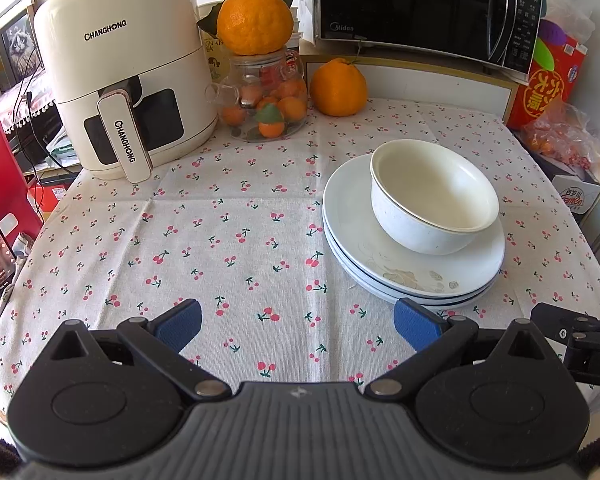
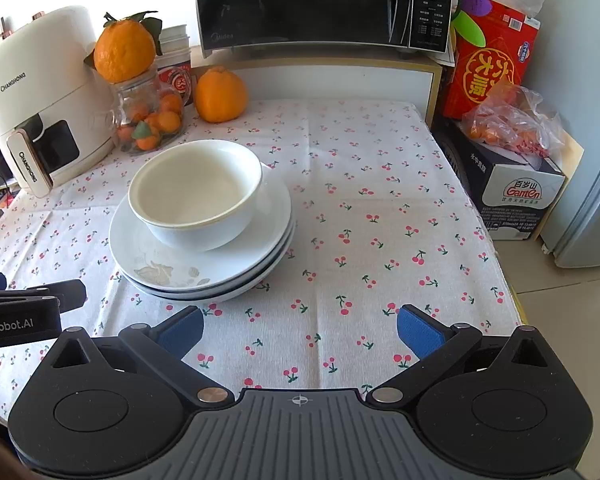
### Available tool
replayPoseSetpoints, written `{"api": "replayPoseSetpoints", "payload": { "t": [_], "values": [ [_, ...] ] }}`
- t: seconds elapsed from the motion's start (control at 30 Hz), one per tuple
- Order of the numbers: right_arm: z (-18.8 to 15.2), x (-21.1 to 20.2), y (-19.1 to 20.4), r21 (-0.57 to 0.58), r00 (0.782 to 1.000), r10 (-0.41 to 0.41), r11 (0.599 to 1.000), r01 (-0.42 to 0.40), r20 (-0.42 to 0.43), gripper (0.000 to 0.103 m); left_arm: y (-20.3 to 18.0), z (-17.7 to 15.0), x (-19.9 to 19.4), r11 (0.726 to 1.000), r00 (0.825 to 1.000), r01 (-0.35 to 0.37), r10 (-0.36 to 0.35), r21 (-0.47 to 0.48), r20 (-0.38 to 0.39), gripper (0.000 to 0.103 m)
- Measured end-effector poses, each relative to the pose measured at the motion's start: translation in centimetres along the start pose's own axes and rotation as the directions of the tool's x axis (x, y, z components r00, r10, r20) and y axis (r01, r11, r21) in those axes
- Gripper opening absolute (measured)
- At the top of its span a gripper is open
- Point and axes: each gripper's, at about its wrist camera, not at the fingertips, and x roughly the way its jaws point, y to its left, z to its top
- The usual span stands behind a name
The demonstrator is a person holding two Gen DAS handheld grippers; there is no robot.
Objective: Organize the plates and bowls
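A white bowl point(image 1: 434, 196) stands upright on a stack of white plates point(image 1: 412, 276) on the cherry-print tablecloth; the bowl point(image 2: 196, 192) and plates point(image 2: 204, 268) also show in the right wrist view. My left gripper point(image 1: 298, 322) is open and empty, low over the cloth, with the plates just beyond its right finger. My right gripper point(image 2: 300, 326) is open and empty, to the right of the plates. Each gripper shows at the other view's edge: the right one point(image 1: 576, 330) and the left one point(image 2: 28, 304).
A white air fryer point(image 1: 128, 76) stands at the back left, beside a glass jar of small oranges point(image 1: 266, 108) with a large orange on top and another orange point(image 1: 338, 88). A microwave point(image 1: 424, 8) sits behind. Boxes and a bag point(image 2: 512, 128) flank the table's right edge.
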Motion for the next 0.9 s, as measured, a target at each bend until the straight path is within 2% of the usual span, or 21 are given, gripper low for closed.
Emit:
{"api": "replayPoseSetpoints", "payload": {
  "t": [0.6,0.9],
  "values": [
    [-0.08,0.08,0.09,-0.004,1.000,-0.003,1.000,0.003,-0.002,0.103,-0.04,0.05,-0.07,1.000,1.000,0.001,-0.001,-0.005,-0.005,0.103],
    [-0.06,0.12,-0.18,0.003,1.000,-0.011,1.000,0.011,0.002,0.103,-0.05,-0.01,0.09,1.000,0.999,0.023,-0.023,0.000,-0.024,0.102]
  ]
}}
